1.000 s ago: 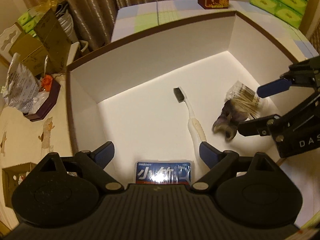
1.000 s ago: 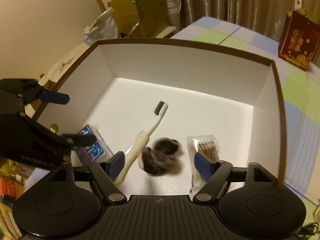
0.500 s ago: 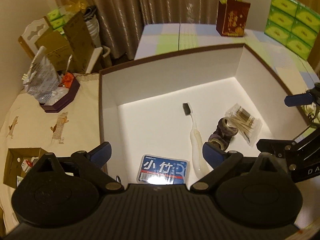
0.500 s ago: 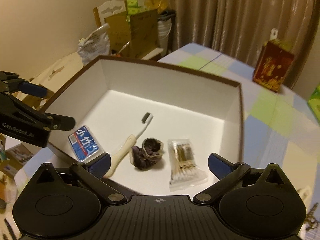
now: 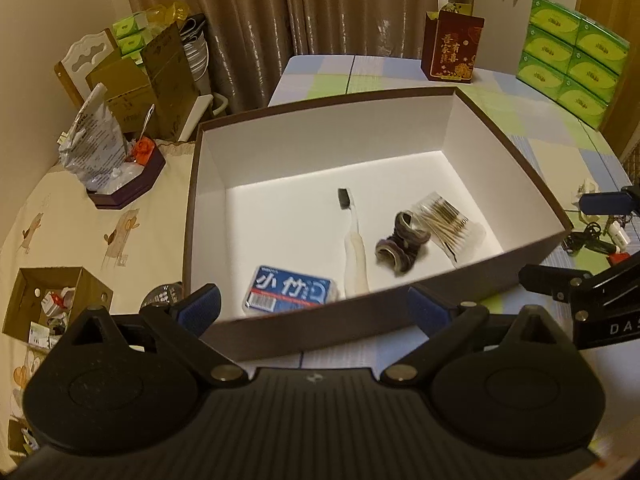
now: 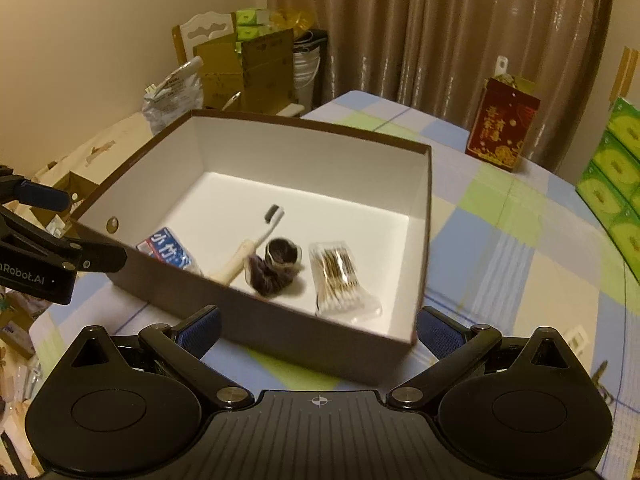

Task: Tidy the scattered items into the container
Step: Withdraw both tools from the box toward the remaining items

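Observation:
A brown box with a white inside [image 5: 384, 308] [image 6: 320, 344] stands on the checked table. In it lie a blue packet [image 5: 290, 293] [image 6: 168, 250], a white toothbrush [image 5: 354, 248] [image 6: 256, 240], a dark hair scrunchie [image 5: 400, 246] [image 6: 276, 266] and a bag of cotton swabs [image 5: 448, 222] [image 6: 338, 276]. My left gripper [image 5: 312, 308] is open and empty, held back above the box's near wall. My right gripper [image 6: 318, 326] is open and empty, also outside the box's near wall. Each gripper shows at the edge of the other's view, the right one [image 5: 568, 240] and the left one [image 6: 68, 232].
A red gift box [image 5: 452, 46] [image 6: 502, 134] and stacked green tissue packs [image 5: 572, 56] [image 6: 616, 184] stand at the table's far side. Cardboard boxes, a chair and a bag [image 5: 96, 144] crowd the left. Small clutter [image 5: 600, 236] lies right of the box.
Both grippers have pulled back and up out of the box, so the whole box now shows. The scrunchie came to rest beside the swabs. Both stay open.

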Demonstrator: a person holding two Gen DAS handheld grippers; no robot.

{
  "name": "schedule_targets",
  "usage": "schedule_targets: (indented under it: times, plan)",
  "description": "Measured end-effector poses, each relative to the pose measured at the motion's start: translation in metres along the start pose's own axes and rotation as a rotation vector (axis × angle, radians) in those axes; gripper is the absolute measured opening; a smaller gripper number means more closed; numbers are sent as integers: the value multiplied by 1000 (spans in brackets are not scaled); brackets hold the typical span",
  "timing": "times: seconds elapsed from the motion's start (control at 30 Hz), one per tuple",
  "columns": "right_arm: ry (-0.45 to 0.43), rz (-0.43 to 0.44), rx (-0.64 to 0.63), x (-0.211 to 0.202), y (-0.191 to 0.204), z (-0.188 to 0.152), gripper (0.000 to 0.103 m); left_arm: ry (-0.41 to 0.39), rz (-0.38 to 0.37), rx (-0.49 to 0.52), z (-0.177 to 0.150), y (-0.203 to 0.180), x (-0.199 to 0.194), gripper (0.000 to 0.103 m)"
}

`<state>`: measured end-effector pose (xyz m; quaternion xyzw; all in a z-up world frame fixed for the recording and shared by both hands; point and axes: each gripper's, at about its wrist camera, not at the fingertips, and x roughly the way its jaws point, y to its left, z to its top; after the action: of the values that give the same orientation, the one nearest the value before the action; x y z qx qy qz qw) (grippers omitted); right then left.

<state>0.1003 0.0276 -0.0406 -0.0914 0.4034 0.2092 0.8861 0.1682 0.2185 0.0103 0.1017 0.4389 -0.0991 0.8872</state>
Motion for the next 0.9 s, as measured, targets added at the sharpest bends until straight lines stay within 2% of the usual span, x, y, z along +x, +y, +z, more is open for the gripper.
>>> schedule_targets:
  times: [0.37, 0.9]
  plan:
    - [2, 17, 15, -23, -12, -21, 101, 25, -6, -7, -21, -29, -15, 98]
    - [19, 58, 21, -47, -32, -47, 101, 33, 11, -12, -36, -64, -32, 98]
